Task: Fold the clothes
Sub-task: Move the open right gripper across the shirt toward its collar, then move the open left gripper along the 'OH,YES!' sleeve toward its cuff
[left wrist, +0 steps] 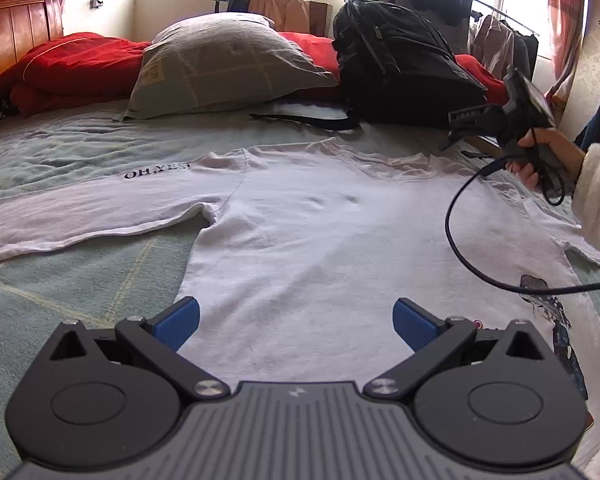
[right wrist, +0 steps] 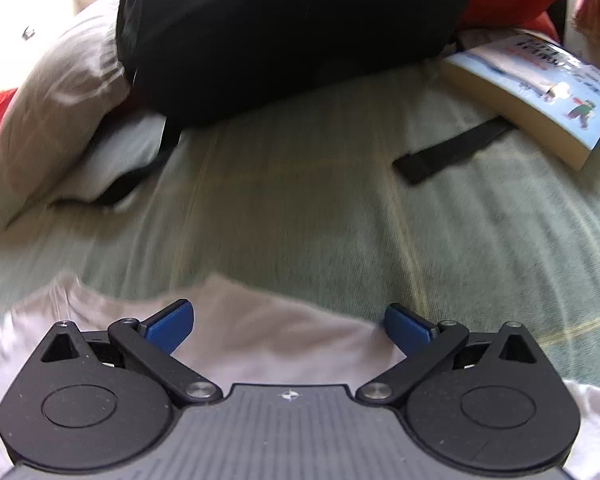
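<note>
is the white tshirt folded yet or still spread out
Spread out. The white t-shirt lies flat on the bed, its sleeve extended sideways; no fold shows. Both tongs are open, gripping nothing.

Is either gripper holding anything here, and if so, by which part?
Nothing is held. The left gripper and right gripper are both open over the white T-shirt, with no cloth pinched.

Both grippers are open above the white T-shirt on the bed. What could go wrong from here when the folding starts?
1. The black cable hanging from the right gripper droops over the white T-shirt; it may drag or snag the cloth.
2. The black backpack, its strap and a book lie near the collar end, so a fold toward them may bump them.
3. The left gripper, open, might pinch the green bedsheet together with the shirt.
</note>
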Motion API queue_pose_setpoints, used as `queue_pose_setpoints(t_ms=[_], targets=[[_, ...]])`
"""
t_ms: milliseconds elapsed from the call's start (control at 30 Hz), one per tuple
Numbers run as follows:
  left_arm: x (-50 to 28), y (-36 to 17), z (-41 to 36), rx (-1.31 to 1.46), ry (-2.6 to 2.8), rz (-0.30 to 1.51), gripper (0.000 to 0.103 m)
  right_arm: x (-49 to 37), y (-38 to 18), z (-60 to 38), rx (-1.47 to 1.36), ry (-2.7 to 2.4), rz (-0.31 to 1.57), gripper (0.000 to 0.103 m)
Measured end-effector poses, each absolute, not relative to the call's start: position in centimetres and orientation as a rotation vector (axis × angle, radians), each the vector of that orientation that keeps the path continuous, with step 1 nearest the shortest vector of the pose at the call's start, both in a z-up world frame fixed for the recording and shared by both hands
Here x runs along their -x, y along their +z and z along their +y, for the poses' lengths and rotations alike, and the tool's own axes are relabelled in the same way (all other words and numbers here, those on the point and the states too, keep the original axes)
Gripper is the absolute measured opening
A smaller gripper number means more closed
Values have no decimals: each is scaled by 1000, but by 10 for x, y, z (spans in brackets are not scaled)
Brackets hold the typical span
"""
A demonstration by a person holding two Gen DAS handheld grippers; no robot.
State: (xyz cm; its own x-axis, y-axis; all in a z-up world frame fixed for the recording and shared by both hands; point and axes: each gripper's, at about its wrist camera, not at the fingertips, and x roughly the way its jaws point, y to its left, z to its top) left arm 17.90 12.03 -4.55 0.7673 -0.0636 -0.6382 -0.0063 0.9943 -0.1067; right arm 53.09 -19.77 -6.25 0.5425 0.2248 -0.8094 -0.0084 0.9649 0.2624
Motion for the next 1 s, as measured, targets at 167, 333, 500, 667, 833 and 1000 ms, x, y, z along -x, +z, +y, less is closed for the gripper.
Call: queue_pose_setpoints(t_ms=[167,333,500,667,833,1000], targets=[[-184,-52,121,110,-38,716,102,-505,-47,-180,-219,223,1050,103],[-185,-60,125,160,-72,745,102,-504,-76,-158,-135,251,1097,103],[-185,-73,130,208,-85,798,102,-523,-75,-156,-154,173,1009,103],[-185,-68,135,180,-68,818,102,-502,-53,-137,-147,206,962,103],[-202,-44,149,118,-26,830,102,-474,-44,-101,-7,267,948,103],[-252,-16,169,171,-22,811,102,-465,-61,-80,34,269,935,103]])
